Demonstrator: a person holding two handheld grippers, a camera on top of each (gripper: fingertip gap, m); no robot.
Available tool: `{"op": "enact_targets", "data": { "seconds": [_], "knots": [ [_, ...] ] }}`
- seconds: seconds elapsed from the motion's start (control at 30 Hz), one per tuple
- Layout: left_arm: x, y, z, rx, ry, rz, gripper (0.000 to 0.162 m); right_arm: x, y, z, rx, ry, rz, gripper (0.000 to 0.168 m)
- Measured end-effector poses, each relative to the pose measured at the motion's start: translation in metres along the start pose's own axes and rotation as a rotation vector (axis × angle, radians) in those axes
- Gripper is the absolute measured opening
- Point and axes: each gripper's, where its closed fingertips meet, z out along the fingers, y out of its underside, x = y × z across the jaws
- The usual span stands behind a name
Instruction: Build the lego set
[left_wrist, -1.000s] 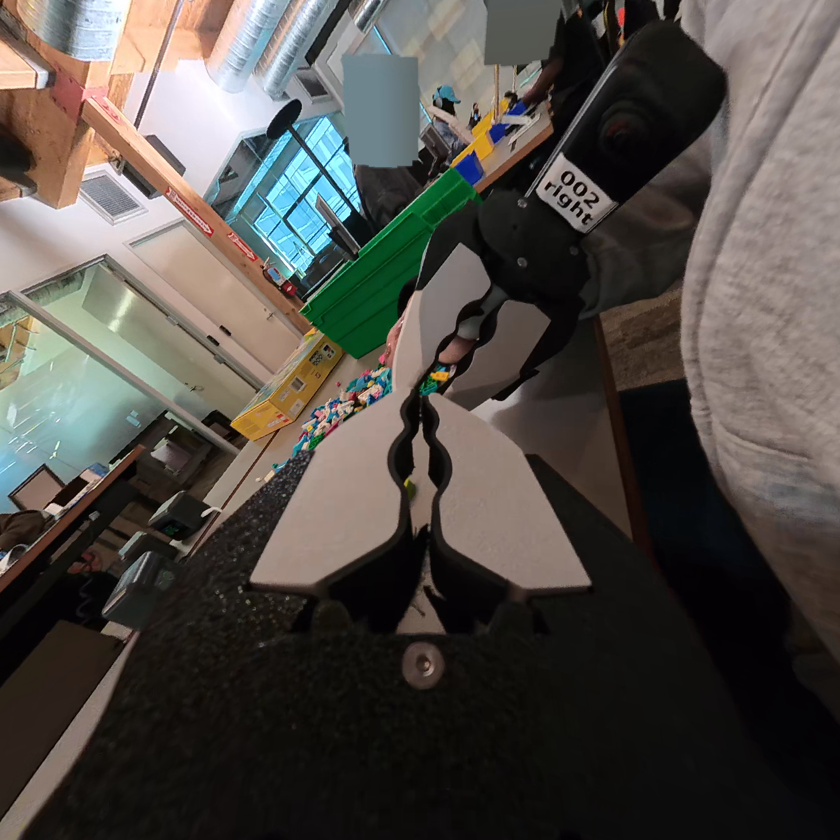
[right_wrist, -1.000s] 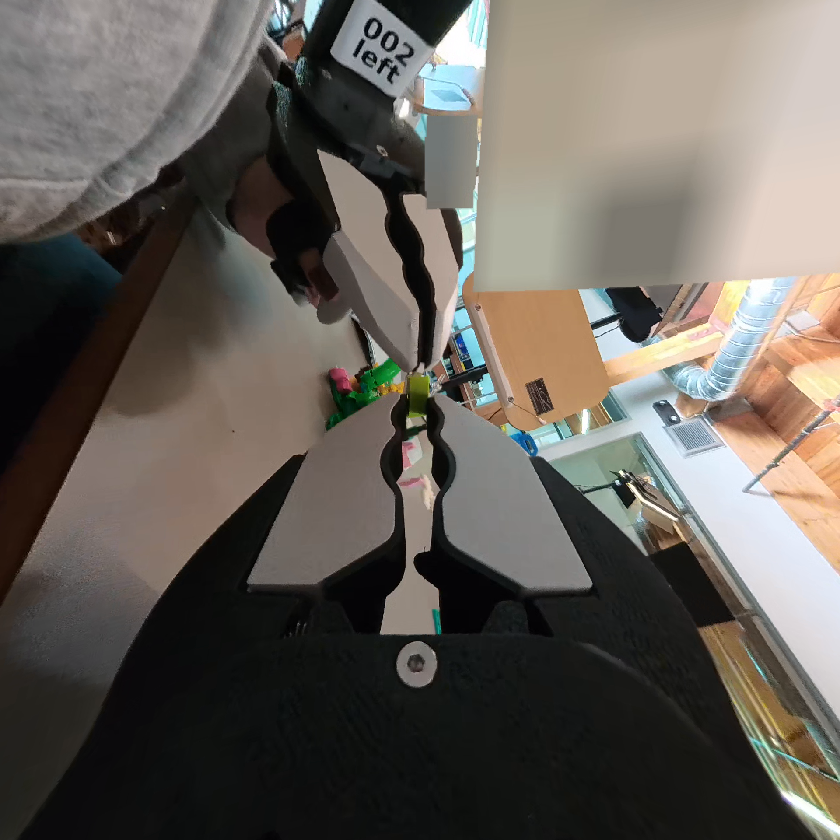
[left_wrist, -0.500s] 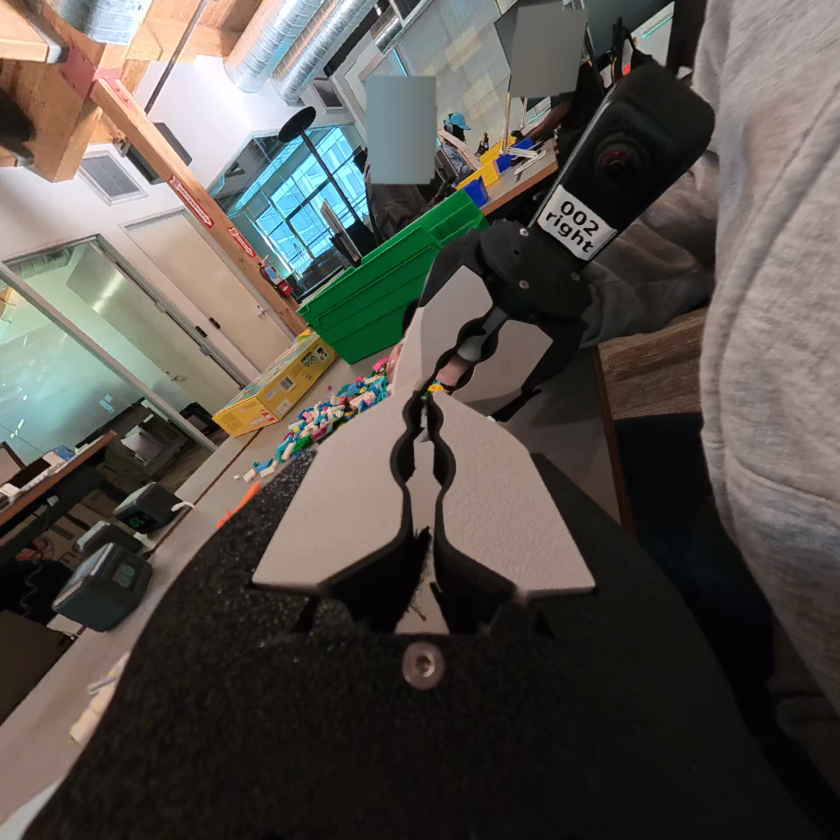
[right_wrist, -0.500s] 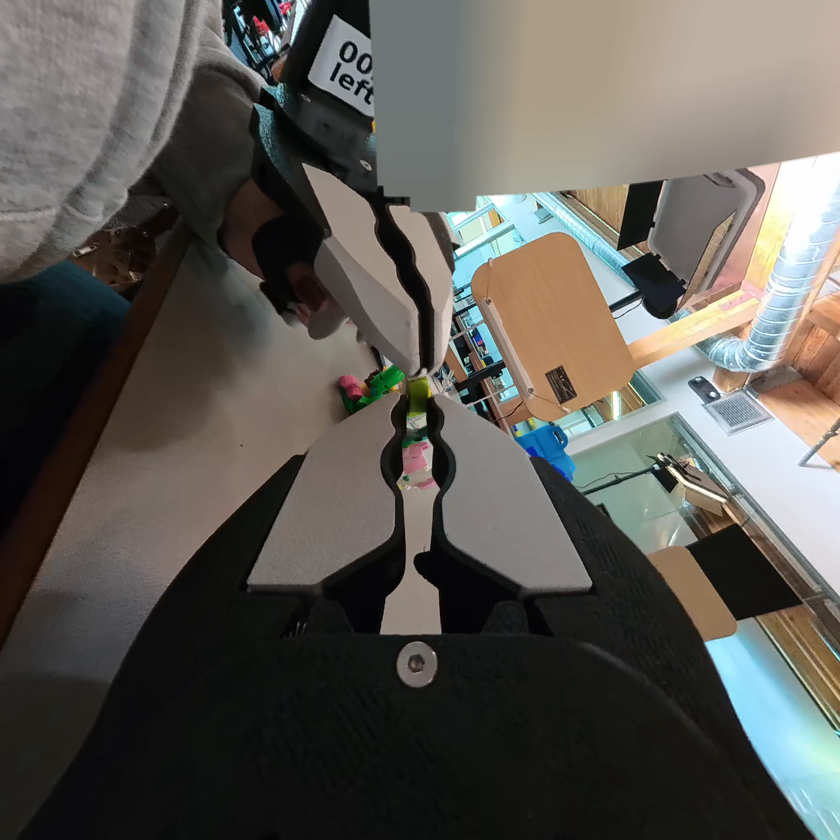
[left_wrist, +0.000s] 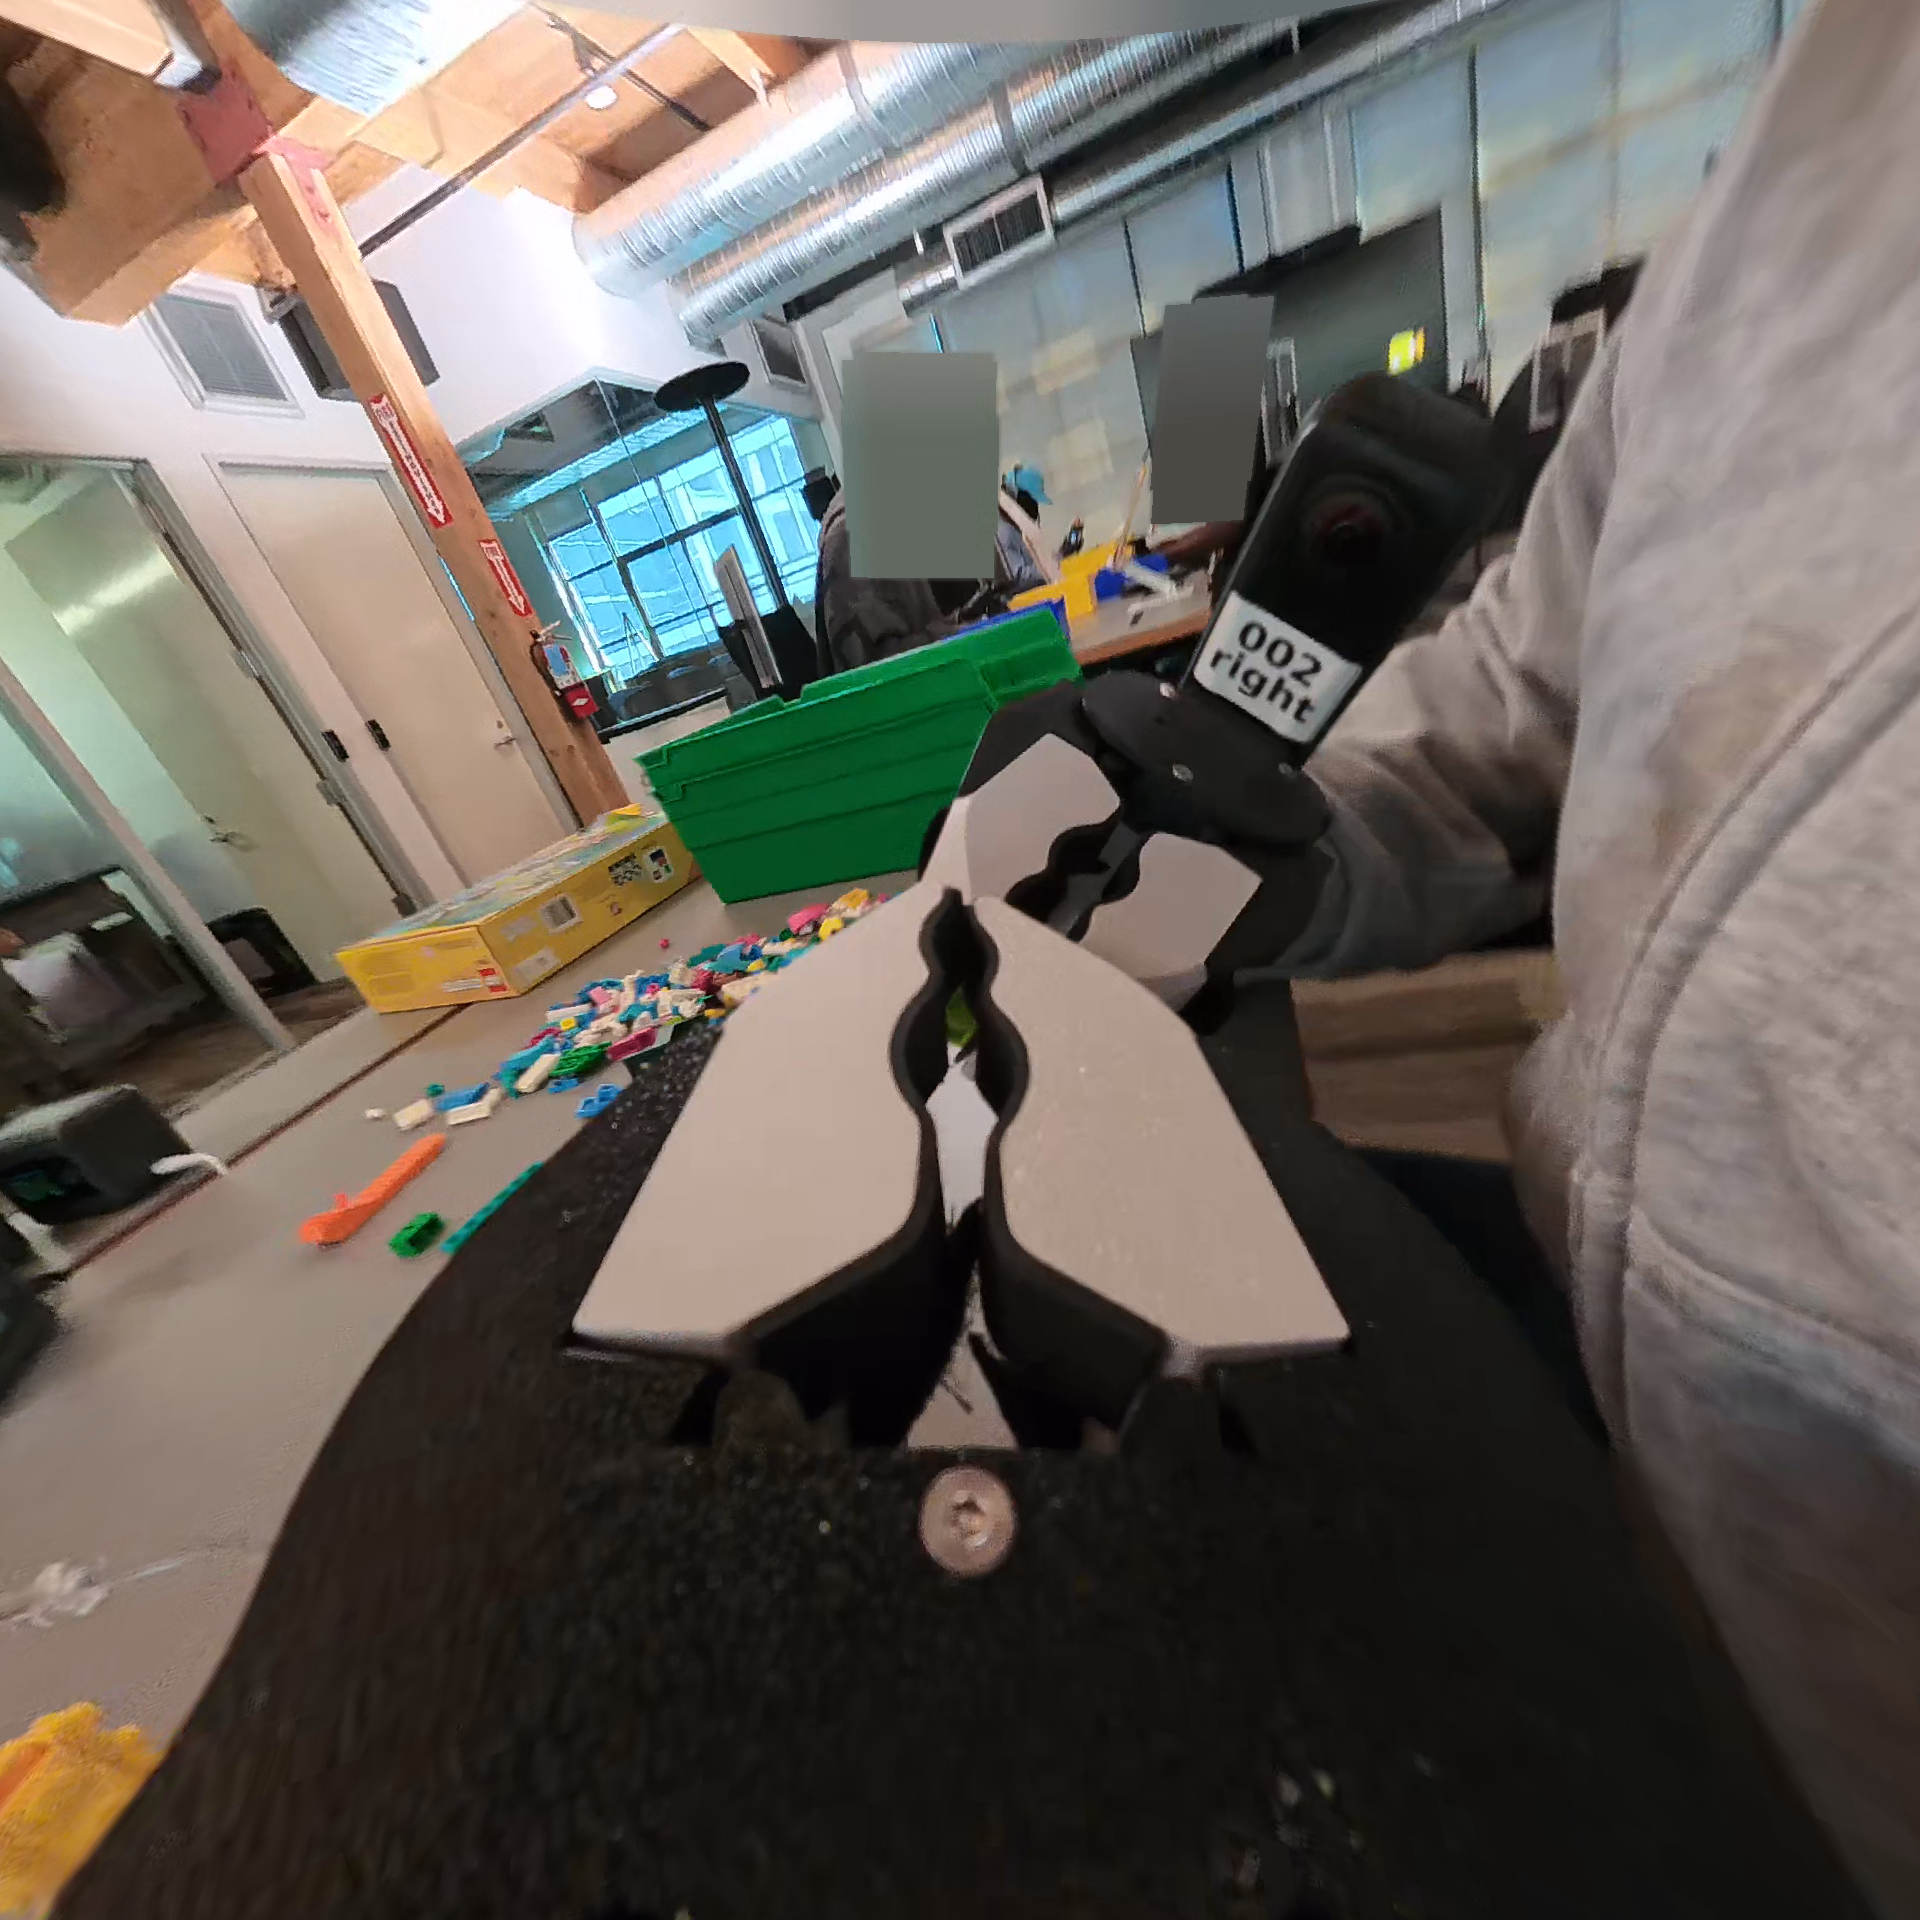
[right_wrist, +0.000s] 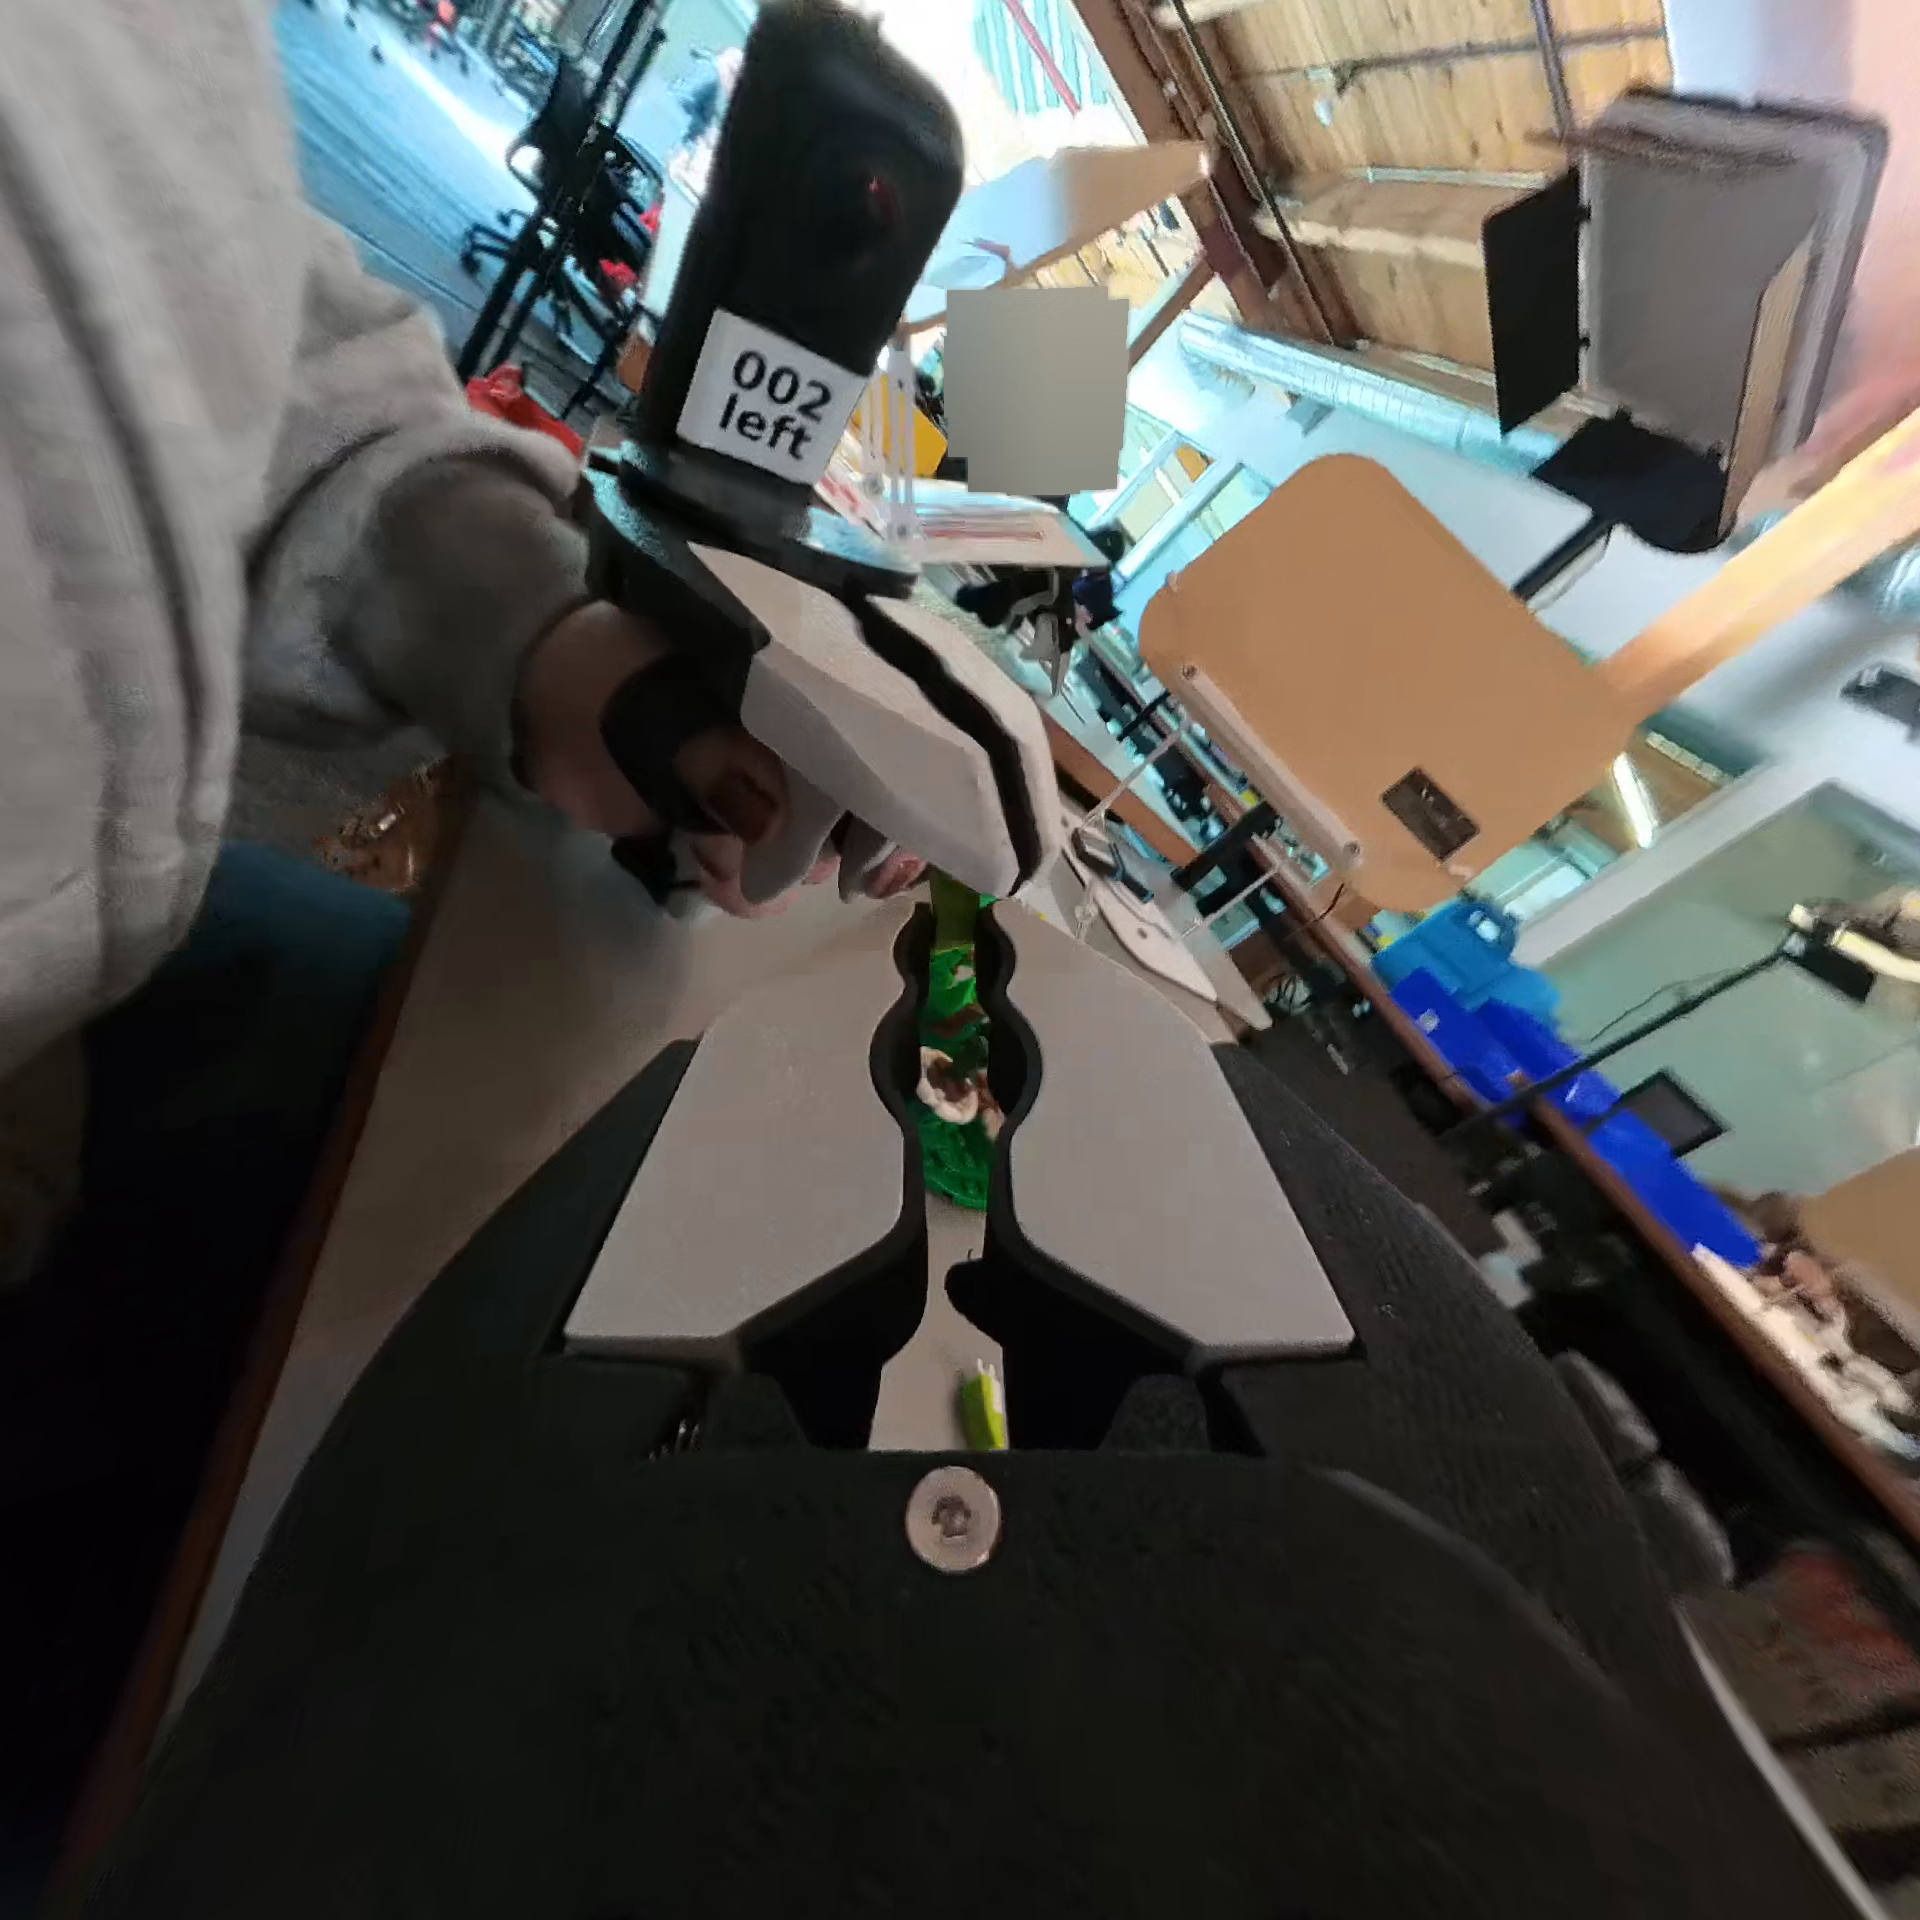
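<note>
My right gripper (right_wrist: 954, 920) is shut on a small lime-green lego piece (right_wrist: 954, 906), pinched at its fingertips above the table. My left gripper (left_wrist: 961, 906) is shut, and its tips meet the right gripper's tips at that piece. A sliver of the lime-green piece (left_wrist: 956, 1013) shows through the gap between the left fingers. Whether the left tips also pinch it is hidden. The left gripper (right_wrist: 1013, 883) comes in from the upper left in the right wrist view. The right gripper (left_wrist: 971, 868) comes in from the upper right in the left wrist view. A green lego build (right_wrist: 951, 1148) lies on the table beyond.
A pile of loose coloured bricks (left_wrist: 644, 1013) lies on the grey table (left_wrist: 260, 1351), with a yellow box (left_wrist: 509, 925) and stacked green bins (left_wrist: 831, 790) behind. An orange piece (left_wrist: 374, 1200) and a small green piece (left_wrist: 416, 1234) lie nearer. A lime piece (right_wrist: 982, 1408) lies below the right gripper. A grey sleeve (left_wrist: 1662, 935) is on the right.
Both grippers have turned together with their tips still meeting at the lime-green piece. The table now looks more level in the left wrist view, and the green build shows between the right fingers.
</note>
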Motion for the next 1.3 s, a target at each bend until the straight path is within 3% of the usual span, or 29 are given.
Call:
{"op": "enact_targets", "data": {
  "seconds": [0.1, 0.4, 0.67, 0.8, 0.97, 1.13, 1.23, 1.3],
  "knots": [
    [-0.011, 0.0, -0.001, 0.007, -0.025, -0.067, 0.0, 0.01, 0.006, 0.003, -0.061, 0.043, 0.045, 0.007],
    [-0.022, 0.016, -0.006, -0.072, -0.016, -0.2, 0.0, 0.013, 0.036, 0.0, -0.211, 0.053, -0.087, 0.007],
    [-0.042, 0.061, -0.041, -0.466, -0.166, -0.279, 0.0, 0.013, 0.069, -0.007, -0.399, 0.034, -0.215, 0.007],
    [-0.048, 0.053, -0.067, -0.49, -0.27, -0.242, 0.0, 0.009, 0.074, -0.005, -0.432, 0.036, -0.301, 0.007],
    [-0.031, 0.035, -0.098, -0.496, -0.278, -0.277, 0.005, 0.008, 0.076, -0.005, -0.429, 0.064, -0.281, 0.007],
    [0.015, 0.047, -0.145, -0.766, -0.259, -0.414, 0.007, 0.013, 0.076, -0.005, -0.424, 0.094, -0.231, 0.007],
    [0.041, 0.083, -0.198, -1.153, -0.481, -0.66, 0.015, 0.012, 0.076, -0.003, -0.423, 0.092, -0.213, 0.007],
    [0.072, 0.084, -0.189, -1.161, -0.421, -0.806, 0.021, 0.009, 0.076, -0.002, -0.422, 0.084, -0.215, 0.007]
  ]
}}
